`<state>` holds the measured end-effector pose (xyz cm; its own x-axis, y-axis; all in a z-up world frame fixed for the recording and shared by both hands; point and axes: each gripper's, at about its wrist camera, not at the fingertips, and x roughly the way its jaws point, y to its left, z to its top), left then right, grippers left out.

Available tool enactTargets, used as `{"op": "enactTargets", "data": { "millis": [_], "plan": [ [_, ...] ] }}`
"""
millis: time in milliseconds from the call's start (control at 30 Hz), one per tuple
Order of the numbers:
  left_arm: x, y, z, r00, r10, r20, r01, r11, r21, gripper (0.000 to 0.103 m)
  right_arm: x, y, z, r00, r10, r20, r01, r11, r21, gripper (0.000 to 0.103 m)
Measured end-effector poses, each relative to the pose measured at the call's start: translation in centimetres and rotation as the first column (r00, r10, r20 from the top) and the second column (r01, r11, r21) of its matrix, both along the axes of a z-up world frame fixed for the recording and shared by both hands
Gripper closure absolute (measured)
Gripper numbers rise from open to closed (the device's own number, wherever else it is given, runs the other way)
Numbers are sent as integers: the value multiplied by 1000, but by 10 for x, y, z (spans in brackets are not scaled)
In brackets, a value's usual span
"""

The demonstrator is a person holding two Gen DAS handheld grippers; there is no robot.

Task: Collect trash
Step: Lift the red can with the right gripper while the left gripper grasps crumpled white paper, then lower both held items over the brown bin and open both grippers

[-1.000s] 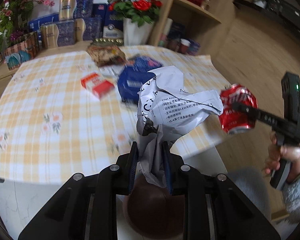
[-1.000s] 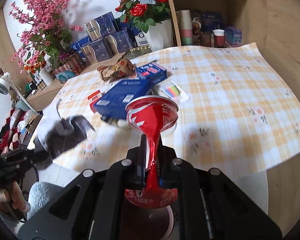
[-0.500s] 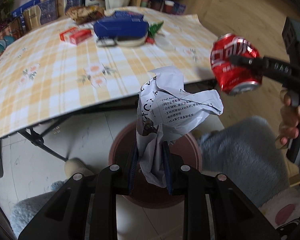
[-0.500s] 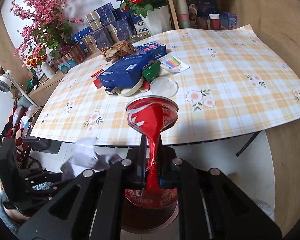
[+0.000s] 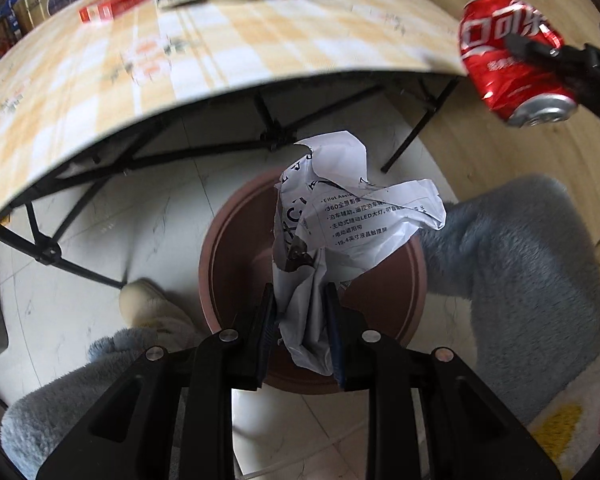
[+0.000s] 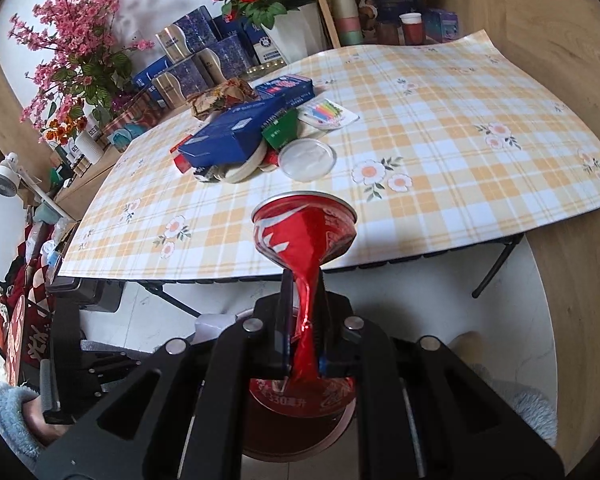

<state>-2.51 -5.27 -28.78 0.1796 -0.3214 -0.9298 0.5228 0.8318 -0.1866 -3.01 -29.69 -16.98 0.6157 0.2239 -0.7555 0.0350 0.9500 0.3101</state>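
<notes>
My left gripper [image 5: 301, 300] is shut on a crumpled white paper sheet [image 5: 352, 216] with printed text, held right over a round brown trash bin [image 5: 236, 248] on the floor. My right gripper [image 6: 303, 300] is shut on a crushed red soda can [image 6: 304, 236], pinched flat at its middle. The same can [image 5: 508, 60] shows at the upper right of the left wrist view, above and to the right of the bin. In the right wrist view the bin [image 6: 332, 436] lies directly beneath the can, mostly hidden by the gripper.
The checked table [image 6: 440, 128] carries a blue box [image 6: 232, 136], a green packet [image 6: 280, 130], a clear lid [image 6: 306, 158] and other litter. Black folding table legs [image 5: 272, 136] stand beyond the bin. Fluffy grey-blue trouser legs [image 5: 520, 264] and a slipper [image 5: 144, 300] flank the bin.
The left gripper has dropped from table height to just above the bin, tilting downward with the paper. The right gripper with the can has sunk and pulled back past the table edge.
</notes>
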Motion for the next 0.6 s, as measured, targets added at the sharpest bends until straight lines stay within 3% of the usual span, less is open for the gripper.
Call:
{"op": "enactTargets", "data": {
  "millis": [233, 333, 400, 467, 600],
  "plan": [
    [2, -10, -30, 997, -41, -65, 44, 998, 49, 79, -1, -4, -12, 1000, -10, -20, 10, 1000, 7, 90],
    [5, -18, -33, 996, -55, -69, 57, 998, 33, 77, -2, -4, -14, 1000, -13, -28, 13, 1000, 8, 90],
    [7, -24, -29, 998, -57, -29, 57, 998, 13, 64, -3, -5, -17, 999, -16, -36, 16, 1000, 6, 90],
    [9, -22, -18, 999, -22, 37, 22, 1000, -15, 31, -3, -5, -20, 999, -16, -45, 16, 1000, 7, 90],
    [16, 3, 12, 986, 113, 119, -101, 989, -105, 26, -4, 1, -29, 998, 3, -62, -3, 1000, 8, 90]
  ]
}}
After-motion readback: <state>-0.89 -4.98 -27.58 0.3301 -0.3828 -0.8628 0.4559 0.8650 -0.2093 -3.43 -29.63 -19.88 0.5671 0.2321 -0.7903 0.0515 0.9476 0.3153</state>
